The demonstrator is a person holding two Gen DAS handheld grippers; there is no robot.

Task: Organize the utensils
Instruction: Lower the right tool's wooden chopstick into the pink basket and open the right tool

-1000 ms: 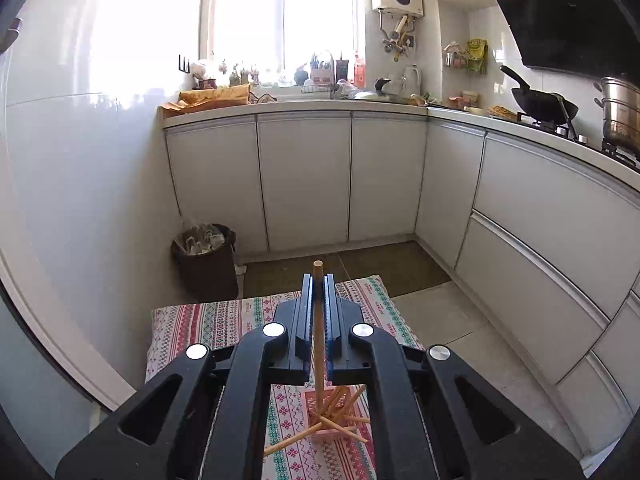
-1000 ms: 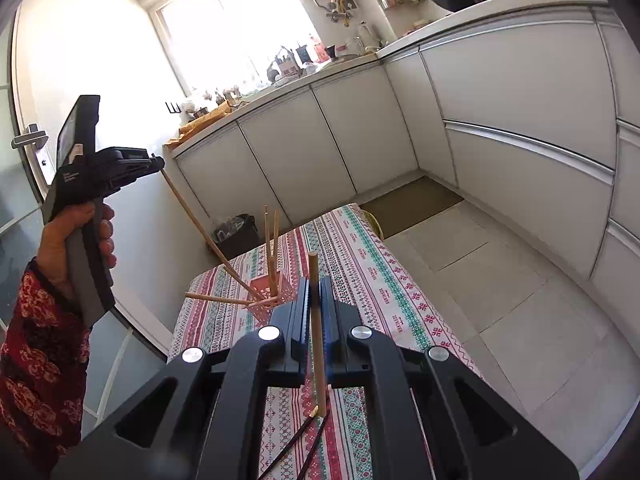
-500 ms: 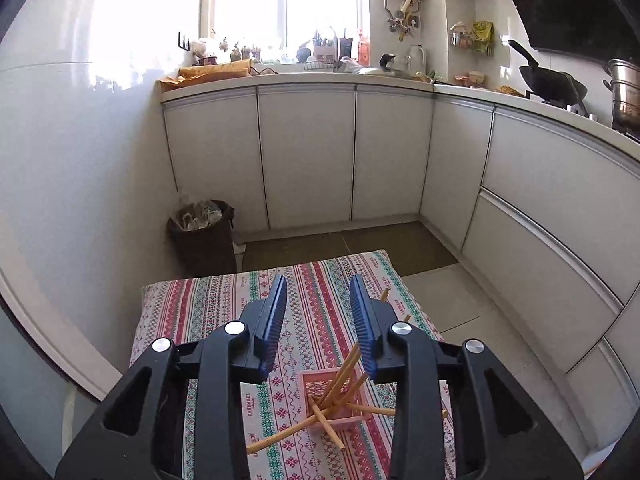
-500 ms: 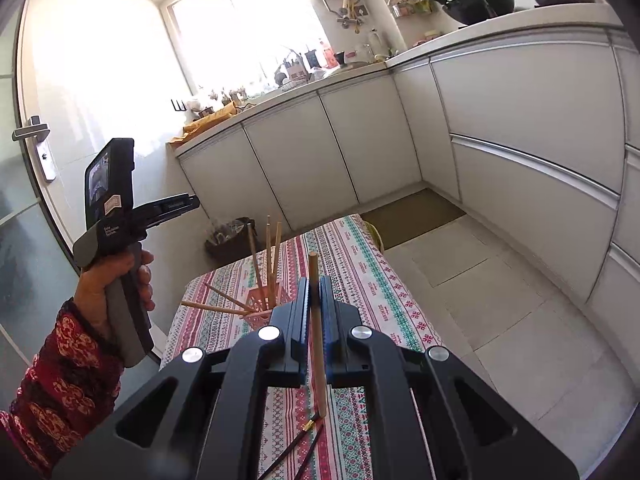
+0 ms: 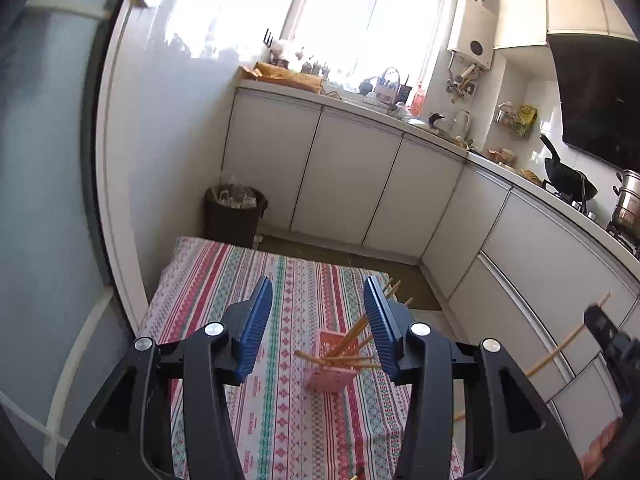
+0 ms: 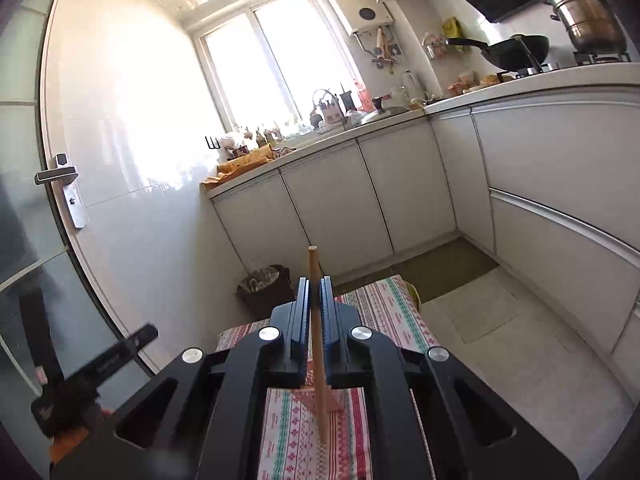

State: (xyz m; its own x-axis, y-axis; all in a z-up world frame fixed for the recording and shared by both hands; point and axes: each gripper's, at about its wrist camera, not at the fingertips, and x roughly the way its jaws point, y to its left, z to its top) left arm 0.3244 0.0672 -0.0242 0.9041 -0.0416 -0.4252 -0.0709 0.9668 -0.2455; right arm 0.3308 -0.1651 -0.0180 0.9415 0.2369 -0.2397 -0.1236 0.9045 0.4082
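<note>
Left wrist view first: our left gripper [image 5: 318, 322] has nothing between its blue pads, and its jaws are opening, already well apart. Just beyond them the pink holder [image 5: 330, 376] stands on the striped tablecloth [image 5: 224, 280], toward its right edge, with several wooden chopsticks [image 5: 352, 336] leaning out of it at loose angles. At the near edge of the cloth we can make out a dark tip, possibly another utensil, though too little of it shows to be sure.

From the right wrist, our right gripper [image 6: 314, 316] is clamped tight on a single chopstick [image 6: 317, 320], which stands nearly upright between the pads, its lower end hanging above the holder [image 6: 316, 398] without entering it.

We judge the job well advanced: most sticks sit in the holder, the left side has let go of its load, and the right one's stick remains to be dropped in. Whatever lies at the near edge would come after that.
</note>
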